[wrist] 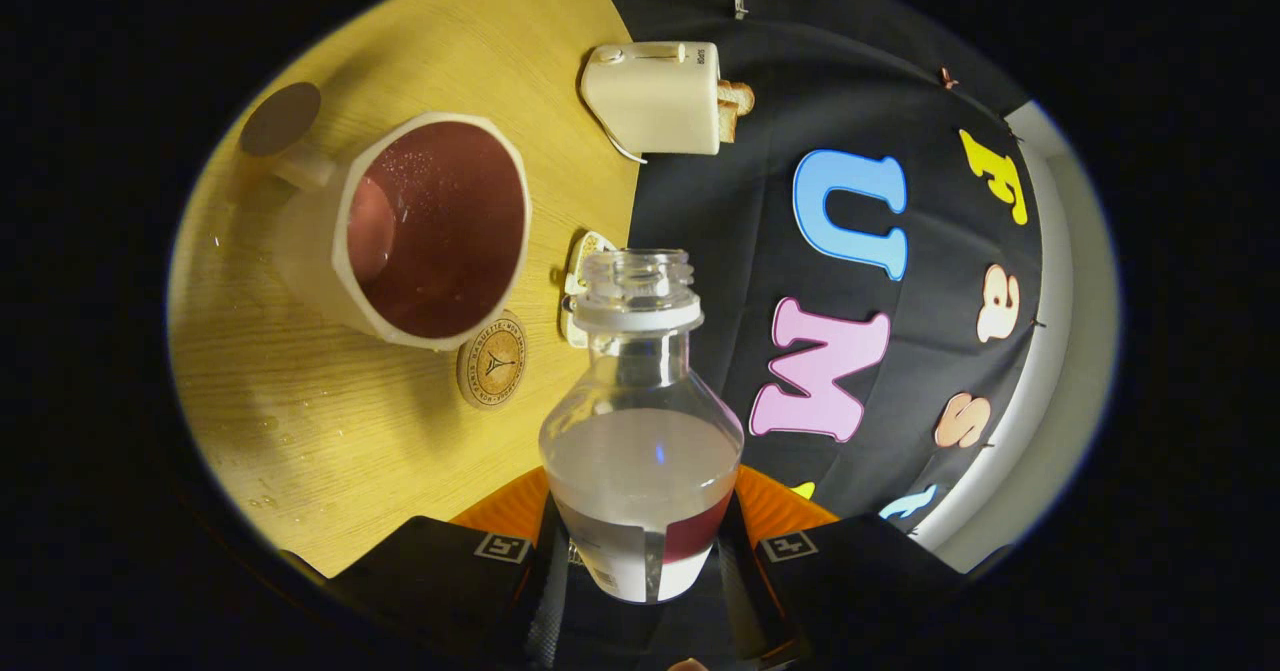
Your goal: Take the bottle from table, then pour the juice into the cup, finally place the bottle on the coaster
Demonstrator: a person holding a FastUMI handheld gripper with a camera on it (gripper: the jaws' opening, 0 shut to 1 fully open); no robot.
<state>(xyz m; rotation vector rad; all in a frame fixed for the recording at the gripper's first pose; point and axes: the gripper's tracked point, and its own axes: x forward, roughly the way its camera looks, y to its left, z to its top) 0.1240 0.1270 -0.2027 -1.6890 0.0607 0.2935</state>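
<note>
The gripper [640, 561] is clenched on the clear plastic bottle [640, 431], one finger pressed to each side of its labelled base. The bottle has no cap and its open threaded neck points away from the fingers; a little dark red juice shows low inside, the rest looks cloudy and pale.

Beyond the fingers, to the left, the light wooden table [300, 421] carries a white faceted cup [420, 231] holding dark red juice. Just near of the cup lies a round cork coaster [492, 361], partly covered by the cup's rim. Farther off sits a cream toaster [655, 96] with bread in it. A small pale object behind the bottle's neck is too hidden to identify.
</note>
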